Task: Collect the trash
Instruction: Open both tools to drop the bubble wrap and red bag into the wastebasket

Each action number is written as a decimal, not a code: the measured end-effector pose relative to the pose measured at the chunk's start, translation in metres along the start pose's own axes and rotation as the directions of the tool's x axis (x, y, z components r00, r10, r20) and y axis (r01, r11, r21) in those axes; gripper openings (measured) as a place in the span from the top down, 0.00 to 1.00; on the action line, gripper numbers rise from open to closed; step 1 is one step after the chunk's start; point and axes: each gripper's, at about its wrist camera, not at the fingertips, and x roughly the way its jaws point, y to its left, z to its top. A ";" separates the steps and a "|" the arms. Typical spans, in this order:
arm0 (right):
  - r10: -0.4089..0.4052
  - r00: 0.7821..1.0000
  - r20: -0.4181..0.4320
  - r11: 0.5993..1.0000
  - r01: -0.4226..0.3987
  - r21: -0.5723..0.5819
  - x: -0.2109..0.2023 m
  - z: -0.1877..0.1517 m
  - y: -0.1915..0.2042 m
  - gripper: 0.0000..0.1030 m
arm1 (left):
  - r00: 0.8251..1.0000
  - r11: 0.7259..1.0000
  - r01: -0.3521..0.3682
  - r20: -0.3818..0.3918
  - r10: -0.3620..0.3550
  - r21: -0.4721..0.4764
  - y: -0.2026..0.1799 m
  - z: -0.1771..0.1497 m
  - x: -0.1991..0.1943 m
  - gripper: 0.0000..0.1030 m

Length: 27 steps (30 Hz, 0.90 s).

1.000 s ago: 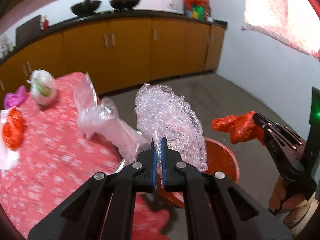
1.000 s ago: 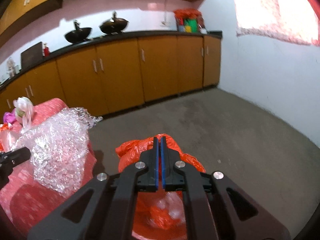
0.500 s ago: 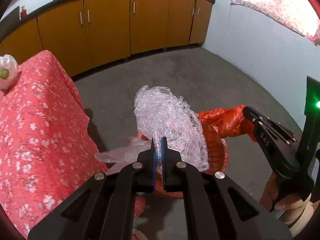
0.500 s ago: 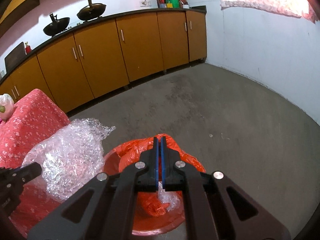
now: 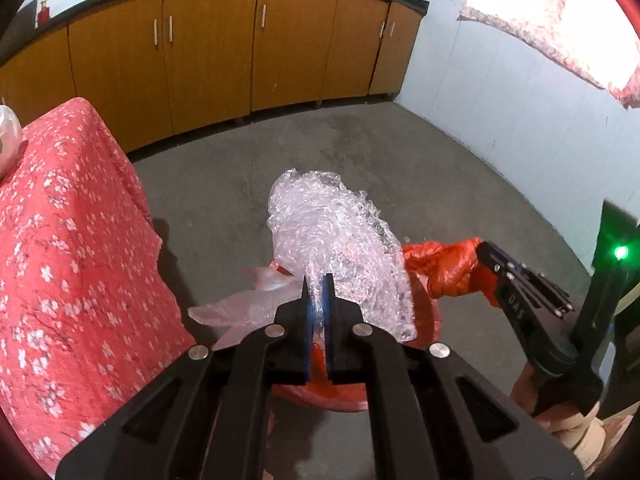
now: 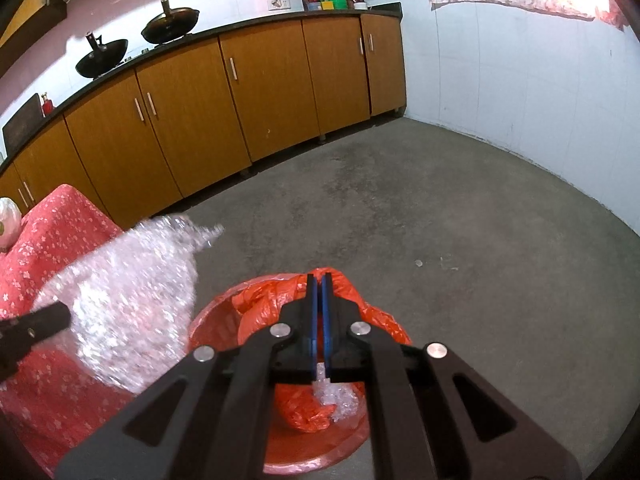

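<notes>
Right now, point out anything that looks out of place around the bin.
One thing: a clear plastic bag hangs over the rim of the red bin on the table side, half out. The bubble wrap in the left tool is not yet in.

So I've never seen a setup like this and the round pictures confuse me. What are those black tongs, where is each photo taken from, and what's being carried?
There is no robot here. A person holds a hand-operated two-finger gripper in each hand, and each gripper carries a wide-angle camera looking out along its fingers, so you get one picture per hand.

In the left camera's picture, the left gripper is shut on a wad of bubble wrap. To its right you see the right gripper from the side, shut on an orange plastic bag.

The right camera's picture shows its own gripper from behind, over a red bin on the concrete floor. The bin already has some plastic inside. The red flowered tablecloth covers a table at the left.
</notes>
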 end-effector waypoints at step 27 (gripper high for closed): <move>0.082 0.997 -0.014 0.997 -0.082 -0.012 -0.012 0.012 0.007 0.85 | 0.999 0.999 -0.001 -0.041 0.000 -0.040 0.005 -0.002 0.015 0.75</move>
